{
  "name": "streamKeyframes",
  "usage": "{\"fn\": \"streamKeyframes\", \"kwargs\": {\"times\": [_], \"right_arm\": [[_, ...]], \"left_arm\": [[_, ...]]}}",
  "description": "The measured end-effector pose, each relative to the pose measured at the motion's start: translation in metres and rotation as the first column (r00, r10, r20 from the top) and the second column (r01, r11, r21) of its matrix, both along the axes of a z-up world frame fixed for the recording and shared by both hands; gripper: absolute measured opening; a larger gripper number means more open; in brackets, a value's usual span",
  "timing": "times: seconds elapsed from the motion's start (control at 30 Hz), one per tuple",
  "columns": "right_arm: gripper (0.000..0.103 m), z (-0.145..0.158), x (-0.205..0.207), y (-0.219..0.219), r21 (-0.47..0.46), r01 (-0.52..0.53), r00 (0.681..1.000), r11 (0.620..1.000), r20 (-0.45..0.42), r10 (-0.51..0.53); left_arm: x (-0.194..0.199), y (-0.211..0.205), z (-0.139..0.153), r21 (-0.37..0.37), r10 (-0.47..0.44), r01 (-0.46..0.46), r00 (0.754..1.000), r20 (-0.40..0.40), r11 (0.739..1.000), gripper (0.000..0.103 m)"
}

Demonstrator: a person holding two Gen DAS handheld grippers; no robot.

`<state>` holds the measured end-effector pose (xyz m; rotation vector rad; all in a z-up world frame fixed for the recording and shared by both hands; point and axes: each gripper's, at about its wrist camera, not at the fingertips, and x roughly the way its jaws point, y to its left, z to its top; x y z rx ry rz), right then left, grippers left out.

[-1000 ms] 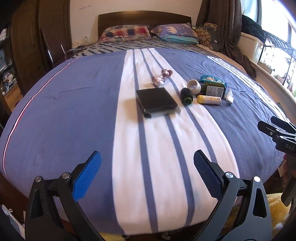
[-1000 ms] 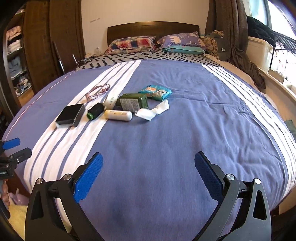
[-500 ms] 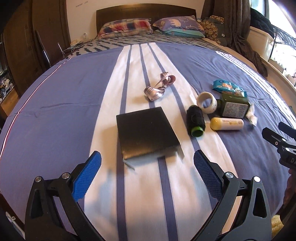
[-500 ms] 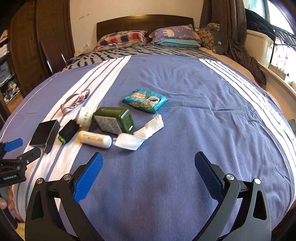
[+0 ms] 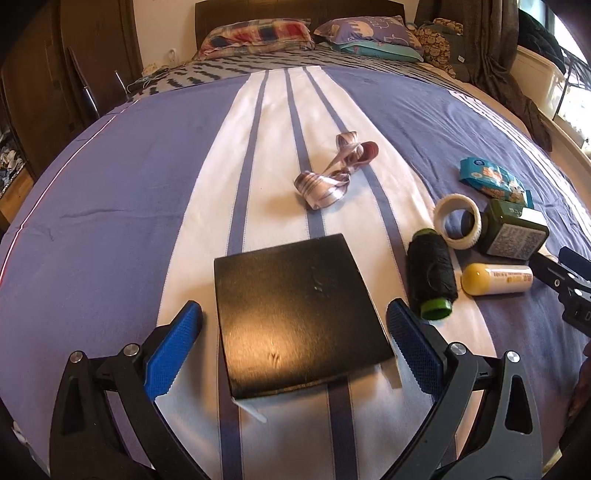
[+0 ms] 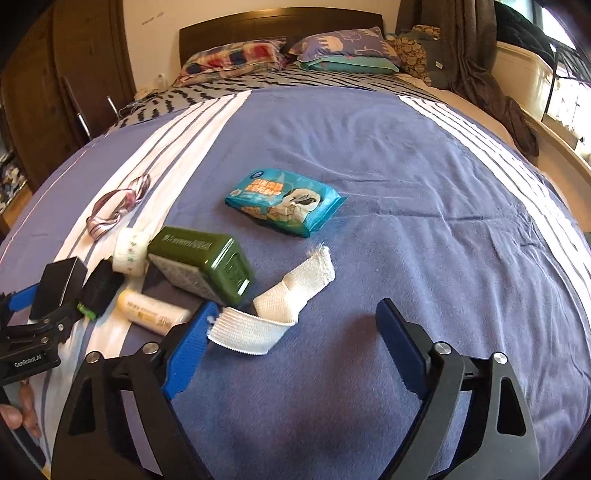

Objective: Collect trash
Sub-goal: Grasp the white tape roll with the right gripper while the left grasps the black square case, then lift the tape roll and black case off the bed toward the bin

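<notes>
Items lie on a blue and white striped bed. In the left wrist view my left gripper (image 5: 295,350) is open with its fingers on either side of a flat black box (image 5: 295,314). A black thread spool (image 5: 430,273), a yellow-capped tube (image 5: 495,279), a white tape ring (image 5: 458,221), a green box (image 5: 515,232), a blue wipes pack (image 5: 493,179) and a ribbon (image 5: 332,173) lie beyond. In the right wrist view my right gripper (image 6: 291,350) is open just before a white elastic band (image 6: 273,306). The green box (image 6: 203,264) and the wipes pack (image 6: 284,201) lie past it.
Pillows (image 6: 288,55) and a dark headboard (image 6: 277,22) stand at the far end of the bed. A wooden wardrobe (image 5: 74,55) is on the left. Curtains and a white bin (image 6: 517,74) are on the right by the window.
Both grippers have moved forward and down over the bed. The left one now straddles the black box, and the right one has reached the white band.
</notes>
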<state>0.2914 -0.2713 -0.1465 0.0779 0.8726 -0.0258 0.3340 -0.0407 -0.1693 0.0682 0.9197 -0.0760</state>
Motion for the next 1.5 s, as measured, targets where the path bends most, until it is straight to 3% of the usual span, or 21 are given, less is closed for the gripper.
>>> {"fn": "streamKeyframes", "kwargs": {"times": [0.07,0.2,0.23,0.3,0.63,1.23,1.5], "right_arm": [[0.07,-0.001,0.003,-0.002,-0.005,0.005,1.0,1.0,0.0,-0.005],[0.047,-0.003,0.004,-0.002,-0.03,0.004,1.0,1.0,-0.003,-0.004],[0.036,-0.003,0.003,-0.002,-0.035,0.0,1.0,0.999,0.001,0.0],[0.028,-0.002,0.0,-0.002,-0.04,-0.004,1.0,0.999,0.009,0.005],[0.027,0.016,-0.057,0.005,-0.064,-0.07,0.996,0.996,0.056,0.073],[0.027,0.052,-0.204,0.034,-0.011,-0.157,0.977,0.987,0.146,0.157],[0.027,0.05,-0.255,0.042,0.004,-0.188,0.971,0.982,0.152,0.185]], "left_arm": [[0.004,0.001,0.0,0.005,0.001,-0.001,1.0,0.001,1.0,0.094],[0.008,0.006,0.0,-0.013,0.006,-0.006,1.0,-0.005,1.0,0.078],[0.008,0.007,0.001,-0.009,0.003,-0.003,1.0,-0.003,1.0,0.077],[0.003,0.009,0.001,-0.007,-0.004,0.004,1.0,-0.002,1.0,0.077],[-0.06,0.01,0.013,-0.018,-0.098,0.099,0.995,0.035,0.995,0.073],[-0.223,0.01,0.054,-0.067,-0.151,0.163,0.977,0.151,0.984,0.072],[-0.275,0.007,0.054,-0.076,-0.171,0.184,0.973,0.154,0.98,0.072]]}}
